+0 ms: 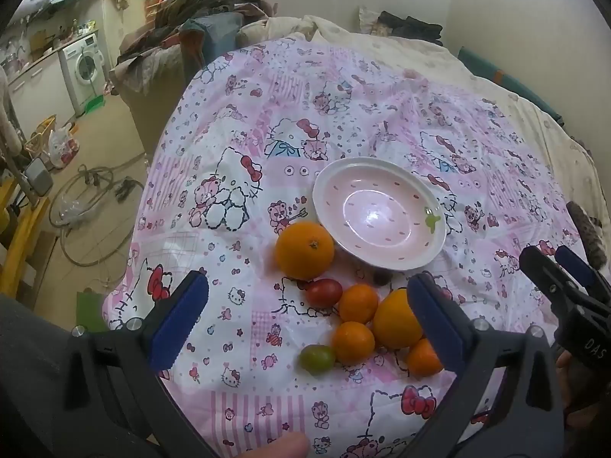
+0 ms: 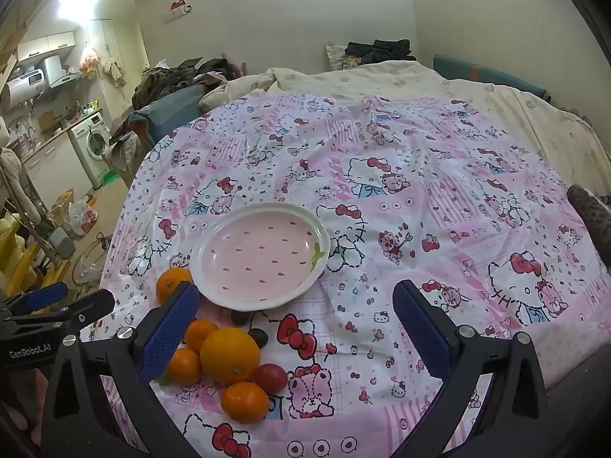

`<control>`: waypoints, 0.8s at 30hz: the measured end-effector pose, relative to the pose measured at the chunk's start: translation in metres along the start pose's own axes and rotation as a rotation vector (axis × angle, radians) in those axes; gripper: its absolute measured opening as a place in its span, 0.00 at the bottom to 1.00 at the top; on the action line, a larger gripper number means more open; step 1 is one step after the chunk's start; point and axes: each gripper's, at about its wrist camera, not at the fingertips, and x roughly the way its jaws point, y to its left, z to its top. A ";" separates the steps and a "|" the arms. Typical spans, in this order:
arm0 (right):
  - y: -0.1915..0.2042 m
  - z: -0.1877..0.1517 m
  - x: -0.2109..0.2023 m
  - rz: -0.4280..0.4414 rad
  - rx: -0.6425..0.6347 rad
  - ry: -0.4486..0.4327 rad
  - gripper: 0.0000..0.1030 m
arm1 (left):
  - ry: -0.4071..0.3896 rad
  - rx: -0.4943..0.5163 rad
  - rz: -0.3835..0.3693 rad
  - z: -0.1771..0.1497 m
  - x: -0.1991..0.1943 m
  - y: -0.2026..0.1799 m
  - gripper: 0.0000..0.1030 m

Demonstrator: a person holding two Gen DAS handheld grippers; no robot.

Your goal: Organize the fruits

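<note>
An empty pink strawberry-pattern plate (image 1: 382, 213) (image 2: 261, 253) sits on a Hello Kitty cloth. Beside and in front of it lie a large orange (image 1: 304, 249) (image 2: 172, 283), another large orange (image 1: 397, 318) (image 2: 230, 355), several small mandarins (image 1: 353, 342) (image 2: 245, 400), a red tomato (image 1: 324, 293) (image 2: 271, 378), a green tomato (image 1: 317, 359) and two dark fruits (image 2: 259, 336). My left gripper (image 1: 309, 320) is open above the fruit cluster, empty. My right gripper (image 2: 296, 332) is open, empty, hovering just right of the fruit; it shows in the left wrist view (image 1: 553, 267).
The cloth (image 2: 420, 198) covers a bed with a cream duvet (image 2: 382, 76) behind. A clothes pile (image 1: 198, 11) lies at the far left. The floor at left holds hoses, bags and a washing machine (image 1: 86, 66). A grey furry thing (image 2: 592, 213) is at the right edge.
</note>
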 end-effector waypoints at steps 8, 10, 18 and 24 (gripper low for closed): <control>0.000 -0.001 0.000 0.000 -0.002 0.000 1.00 | 0.003 0.000 -0.002 0.000 0.000 0.000 1.00; 0.001 -0.001 0.001 -0.001 -0.002 0.000 1.00 | 0.003 0.003 -0.002 0.000 0.000 0.000 1.00; 0.001 -0.001 0.001 -0.001 -0.002 0.002 1.00 | 0.002 0.003 0.001 0.000 0.000 0.000 1.00; 0.000 -0.001 0.002 -0.004 0.002 0.003 1.00 | 0.001 0.001 0.001 0.001 0.000 0.000 1.00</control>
